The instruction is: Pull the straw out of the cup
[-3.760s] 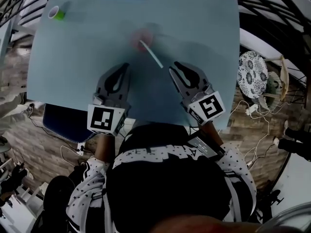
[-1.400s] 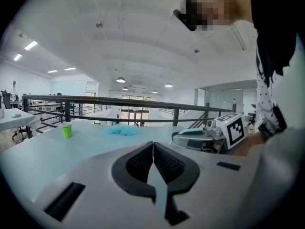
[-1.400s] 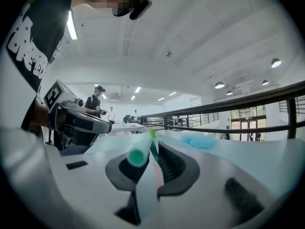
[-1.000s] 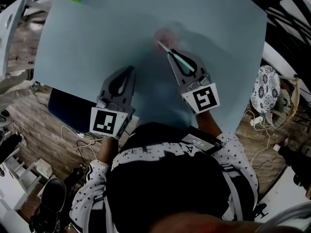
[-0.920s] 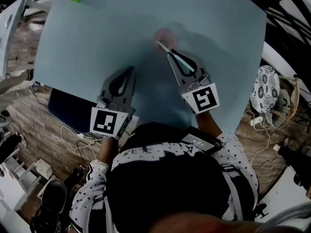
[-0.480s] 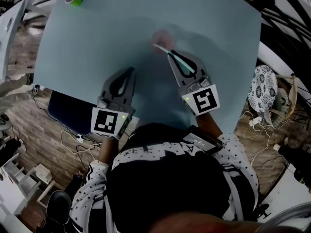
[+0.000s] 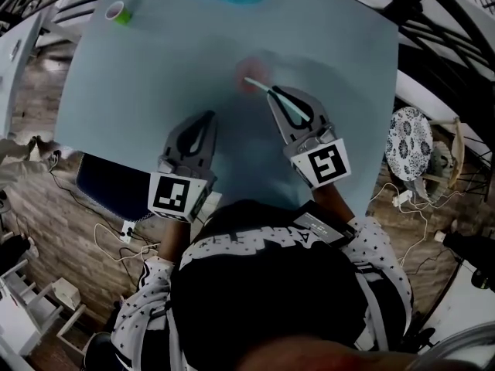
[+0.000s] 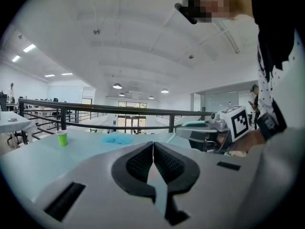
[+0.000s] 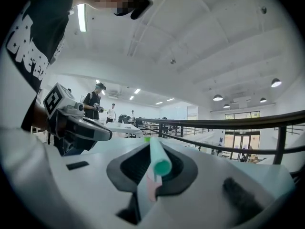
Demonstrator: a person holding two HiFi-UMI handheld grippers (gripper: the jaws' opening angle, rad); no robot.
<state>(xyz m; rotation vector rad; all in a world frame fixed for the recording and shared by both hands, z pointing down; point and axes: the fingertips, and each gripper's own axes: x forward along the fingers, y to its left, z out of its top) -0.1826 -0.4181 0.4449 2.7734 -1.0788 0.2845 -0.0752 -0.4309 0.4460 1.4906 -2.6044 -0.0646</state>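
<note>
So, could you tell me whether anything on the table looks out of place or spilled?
Nothing stands out: the straw slants only because the right claw grips it, the green cup stands upright, no spill shows.

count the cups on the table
2. A green cup at the far left corner of the table; a pink cup near the middle, at the tip of the straw held by the right tongs.
</note>
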